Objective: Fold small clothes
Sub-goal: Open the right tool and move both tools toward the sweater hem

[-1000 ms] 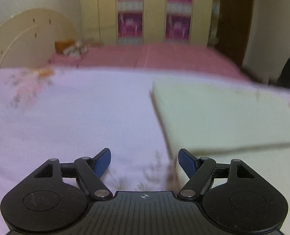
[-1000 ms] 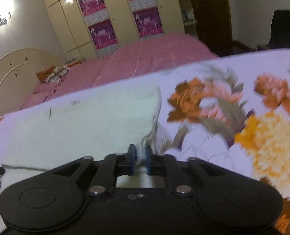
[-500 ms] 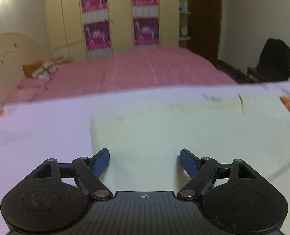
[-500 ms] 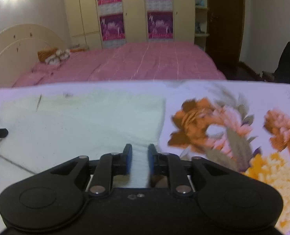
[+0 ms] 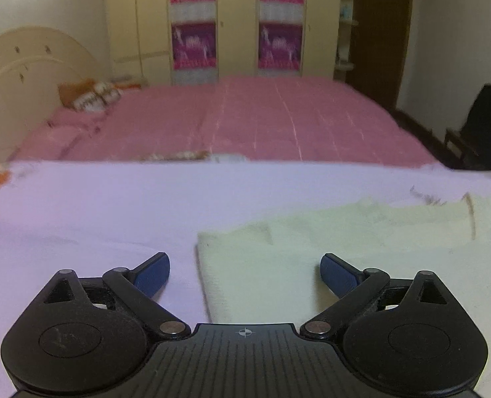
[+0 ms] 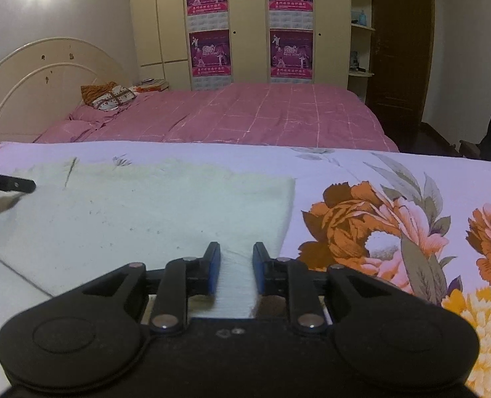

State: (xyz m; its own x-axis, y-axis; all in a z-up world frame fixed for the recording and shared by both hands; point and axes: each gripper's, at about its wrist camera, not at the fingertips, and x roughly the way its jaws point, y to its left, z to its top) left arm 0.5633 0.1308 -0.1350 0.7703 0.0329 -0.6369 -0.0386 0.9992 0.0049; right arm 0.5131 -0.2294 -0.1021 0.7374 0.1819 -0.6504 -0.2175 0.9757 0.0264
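So right gripper (image 6: 235, 270) hangs half-spread over the cloth (image 6: 152, 212) corner; left gripper (image 5: 244, 273) gapes wide, lining up the edge

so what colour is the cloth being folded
Pale cream cloth, clearest in the right wrist view.

Left gripper (image 5: 244, 271) held low over the lilac sheet (image 5: 96, 212), jaws spread wide, blue pads (image 5: 152, 273) apart with nothing between them. Pale cream cloth (image 5: 328, 248) lies flat on the sheet; its left edge runs between the two fingers, the right pad over the cloth and the left pad over bare sheet. Behind: pink bed (image 5: 262, 122), cream headboard (image 5: 23, 66), wardrobe with magenta posters (image 5: 194, 16), dark chair (image 5: 484, 126) at right; the background is blurred.
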